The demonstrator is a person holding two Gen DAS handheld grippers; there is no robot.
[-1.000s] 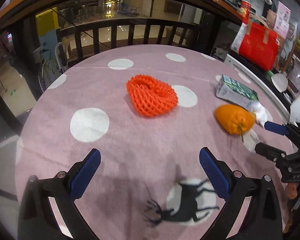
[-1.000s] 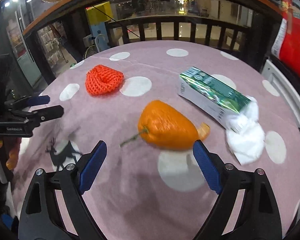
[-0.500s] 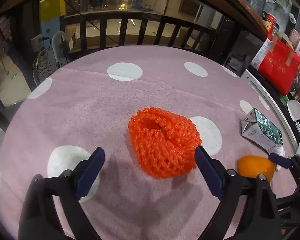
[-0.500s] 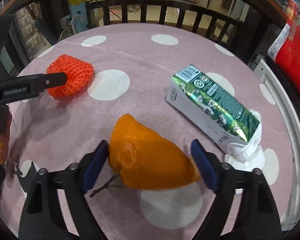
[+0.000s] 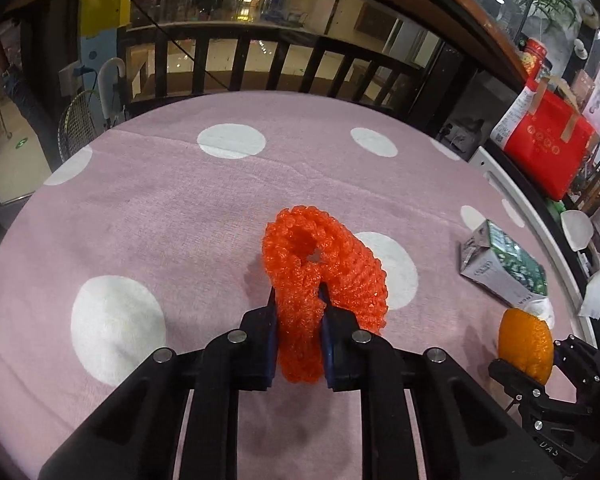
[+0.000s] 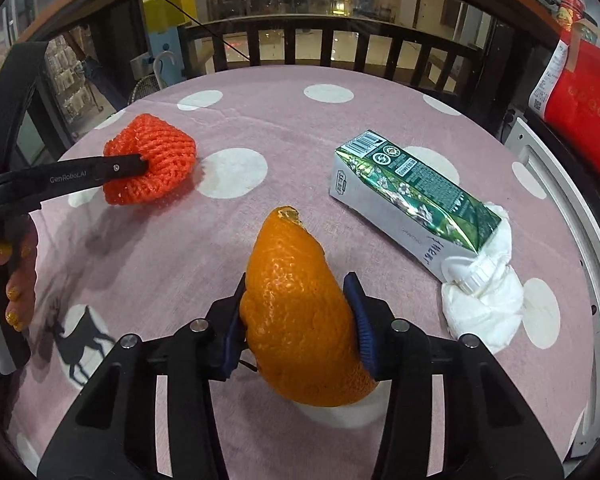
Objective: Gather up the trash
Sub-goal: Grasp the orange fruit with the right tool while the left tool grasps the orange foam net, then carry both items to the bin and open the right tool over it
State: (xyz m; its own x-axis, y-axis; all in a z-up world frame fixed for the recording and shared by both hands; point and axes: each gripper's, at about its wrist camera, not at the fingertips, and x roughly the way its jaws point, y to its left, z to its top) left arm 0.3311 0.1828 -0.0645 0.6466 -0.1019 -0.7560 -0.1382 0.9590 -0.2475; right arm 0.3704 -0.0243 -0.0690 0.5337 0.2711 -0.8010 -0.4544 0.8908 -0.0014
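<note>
My left gripper point(image 5: 299, 312) is shut on the near edge of an orange foam fruit net point(image 5: 332, 264), which is squeezed between the blue pads on the pink dotted tablecloth point(image 5: 180, 208). The net also shows in the right wrist view point(image 6: 156, 156) with the left gripper's finger across it. My right gripper point(image 6: 298, 316) is shut on an orange peel point(image 6: 300, 312), seen small in the left wrist view point(image 5: 525, 342). A green and white drink carton point(image 6: 412, 196) lies on its side to the right, its cap end on a crumpled white tissue point(image 6: 484, 304).
The round table has a white raised rim point(image 6: 580, 208) at the right. A dark wooden railing point(image 5: 260, 68) runs behind the table. A red bag point(image 5: 548, 144) stands on a shelf at the right. The person's hand point(image 6: 20, 280) holds the left gripper.
Both grippers moved forward and closed. The left one went from open before the foam net to shut on it. The right one closed on the orange peel.
</note>
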